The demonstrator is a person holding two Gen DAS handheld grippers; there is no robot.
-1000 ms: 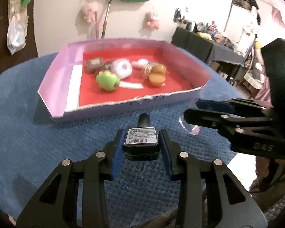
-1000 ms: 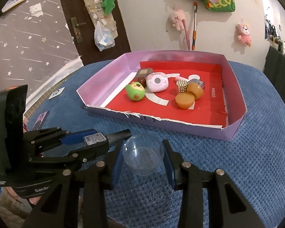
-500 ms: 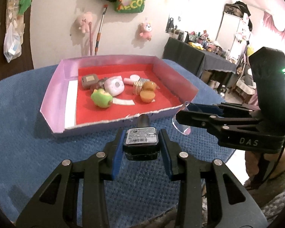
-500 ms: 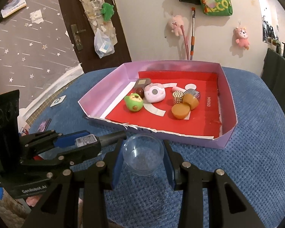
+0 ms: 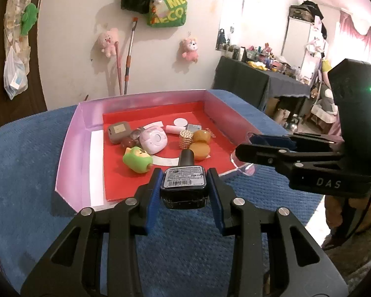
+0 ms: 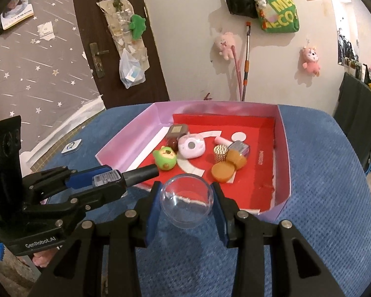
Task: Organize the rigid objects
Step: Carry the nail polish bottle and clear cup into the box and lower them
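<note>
1. The left gripper [image 5: 184, 185] clenches a dark nail-polish bottle [image 5: 184, 189] over the near edge of the pink tray [image 5: 69, 148]; its cap points at the tray.
2. The right gripper [image 6: 185, 204] grasps a clear plastic cup [image 6: 186, 201] above the tray's near edge, over the blue tablecloth [image 6: 321, 185].

**Background clutter, off-task**

Green tote bag [image 6: 279, 10] hung on white wall, black bag [image 6: 240, 0] just beside it. Two pink plush toys [image 6: 225, 44] pinned lower on wall, well apart. Mop handle [image 6: 246, 61] leaned against wall between them. Brown door [image 6: 126, 37] at left, with handle [image 6: 96, 59], green plush [image 6: 137, 24] and plastic bag [image 6: 131, 71] hung on it. Starry grey curtain [image 6: 37, 74] left of door. Dark-draped side table [image 5: 262, 84] at right, crowded with small items, too small to identify.
</note>
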